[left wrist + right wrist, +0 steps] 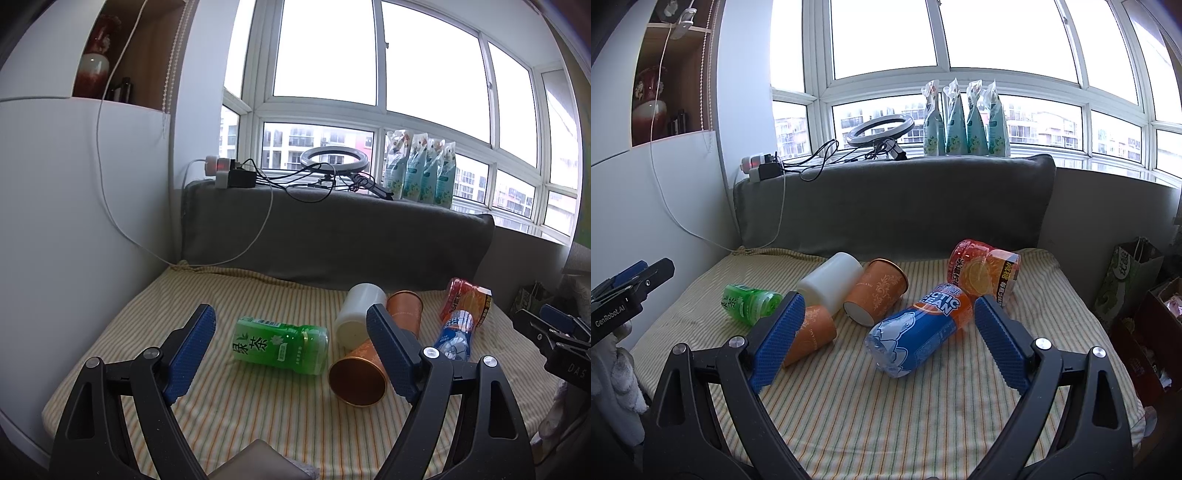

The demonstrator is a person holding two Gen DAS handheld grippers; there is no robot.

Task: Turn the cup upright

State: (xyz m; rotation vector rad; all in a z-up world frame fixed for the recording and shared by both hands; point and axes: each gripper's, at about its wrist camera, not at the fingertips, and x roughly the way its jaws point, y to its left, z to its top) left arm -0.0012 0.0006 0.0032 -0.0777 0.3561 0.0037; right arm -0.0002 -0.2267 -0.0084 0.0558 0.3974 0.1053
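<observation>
Two orange patterned cups and a white cup lie on their sides on the striped cloth (258, 424). The near orange cup (358, 373) points its open mouth at the left wrist camera; it also shows in the right wrist view (812, 332). The far orange cup (406, 310) (877, 295) lies behind it. The white cup (358, 314) (831, 280) lies between them. My left gripper (291, 325) is open and empty above the cloth, in front of the cups. My right gripper (890, 314) is open and empty.
A green tea bottle (280, 343) (750, 299), a blue Arctic Ocean bottle (916, 332) (456, 334) and an orange drink bottle (982, 273) (465, 299) lie among the cups. A grey cushion (332, 240) backs the cloth. A white wall (74, 221) stands left; bags (1126, 280) stand right.
</observation>
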